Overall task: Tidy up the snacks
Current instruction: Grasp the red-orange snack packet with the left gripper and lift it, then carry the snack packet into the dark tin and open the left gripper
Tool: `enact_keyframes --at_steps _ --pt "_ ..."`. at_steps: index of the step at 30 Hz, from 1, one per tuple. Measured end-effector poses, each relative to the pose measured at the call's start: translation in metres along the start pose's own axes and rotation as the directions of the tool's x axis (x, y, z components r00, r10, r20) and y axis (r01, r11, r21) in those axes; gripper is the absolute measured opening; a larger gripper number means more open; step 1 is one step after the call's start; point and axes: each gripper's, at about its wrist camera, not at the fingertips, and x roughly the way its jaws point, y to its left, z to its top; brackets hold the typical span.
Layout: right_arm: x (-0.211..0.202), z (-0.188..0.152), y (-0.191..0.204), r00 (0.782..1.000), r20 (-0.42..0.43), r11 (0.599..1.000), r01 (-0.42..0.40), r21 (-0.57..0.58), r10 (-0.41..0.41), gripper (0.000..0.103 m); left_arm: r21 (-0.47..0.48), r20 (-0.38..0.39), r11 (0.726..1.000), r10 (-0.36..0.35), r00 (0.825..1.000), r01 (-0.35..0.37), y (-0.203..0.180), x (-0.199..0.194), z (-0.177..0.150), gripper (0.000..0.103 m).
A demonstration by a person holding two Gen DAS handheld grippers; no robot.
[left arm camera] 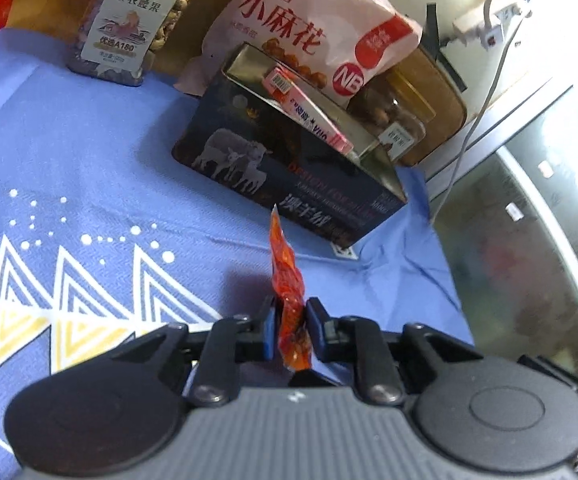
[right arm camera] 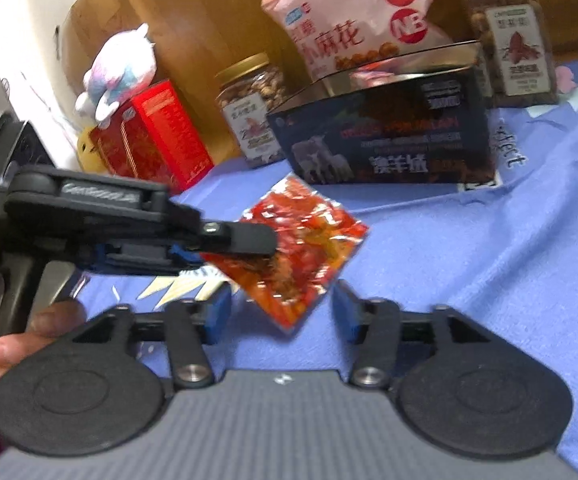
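A red see-through snack packet (left arm camera: 287,280) stands edge-on between the pads of my left gripper (left arm camera: 291,320), which is shut on it. In the right wrist view the left gripper (right arm camera: 265,244) reaches in from the left and holds the packet (right arm camera: 309,240) flat-on, above the blue cloth. The packet's lower corner hangs between the fingers of my right gripper (right arm camera: 283,314), which stands open with its pads apart from it. Behind it sits an open dark tin box (left arm camera: 289,152) (right arm camera: 389,136) with a pink packet (left arm camera: 305,108) inside.
A pink snack bag (left arm camera: 313,20) (right arm camera: 361,20) leans behind the tin. Nut jars (left arm camera: 129,20) (right arm camera: 253,108) (right arm camera: 509,40) stand at the back. A red box (right arm camera: 153,136) and plush toy (right arm camera: 117,68) sit at the left. The blue cloth (left arm camera: 89,160) ends at a glass surface (left arm camera: 529,260).
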Motion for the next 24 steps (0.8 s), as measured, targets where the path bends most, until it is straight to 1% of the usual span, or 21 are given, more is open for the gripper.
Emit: enact_keyframes --at_steps 2,4,5,6,7,8,11,15,17,20,24 --pt "0.001 0.000 0.001 1.000 -0.004 1.000 0.002 -0.004 -0.002 0.074 -0.022 -0.002 0.999 -0.029 1.000 0.029 0.002 -0.003 0.001 0.017" --pt "0.003 0.000 0.006 1.000 -0.018 0.999 -0.001 -0.036 0.001 0.074 -0.035 -0.006 0.997 -0.067 0.998 0.067 0.000 -0.005 0.002 0.017" --pt "0.004 0.000 0.008 1.000 -0.025 0.998 -0.005 -0.056 0.004 0.072 -0.034 -0.007 0.996 -0.078 0.997 0.078 -0.001 -0.005 0.002 0.017" --pt "0.004 0.000 0.011 1.000 -0.025 0.997 -0.007 -0.072 0.006 0.060 -0.022 -0.007 0.996 -0.084 0.996 0.084 -0.005 -0.007 0.001 0.017" --pt "0.003 0.000 0.012 1.000 -0.018 0.997 -0.003 -0.080 0.001 0.052 -0.008 -0.005 0.997 -0.082 0.997 0.082 -0.009 -0.009 0.002 0.017" --pt "0.002 0.000 0.012 1.000 -0.003 0.997 0.007 -0.082 -0.007 0.039 0.006 -0.002 0.997 -0.078 0.997 0.078 -0.013 -0.010 0.002 0.017" --pt "-0.007 0.004 0.013 0.998 0.059 0.996 0.012 -0.092 -0.006 0.039 0.040 0.017 0.997 -0.071 0.997 0.070 -0.022 -0.017 0.008 0.017" --pt "-0.015 0.020 0.026 0.989 0.141 0.980 0.060 -0.189 -0.033 0.039 0.087 0.044 0.994 -0.067 0.997 0.063 -0.035 -0.024 0.027 0.018" --pt "-0.013 0.033 0.026 0.987 0.158 0.974 0.068 -0.215 -0.034 0.039 0.114 0.065 0.992 -0.061 0.996 0.053 -0.043 -0.026 0.041 0.018" --pt "-0.005 0.056 0.023 0.983 0.179 0.973 0.071 -0.218 -0.032 0.039 0.164 0.103 0.986 -0.034 0.994 0.017 -0.055 -0.024 0.061 0.018" --pt "0.020 0.081 0.014 0.982 0.183 0.970 0.088 -0.227 -0.046 0.039 0.174 0.116 0.984 0.014 0.993 -0.035 -0.055 -0.007 0.092 0.018"
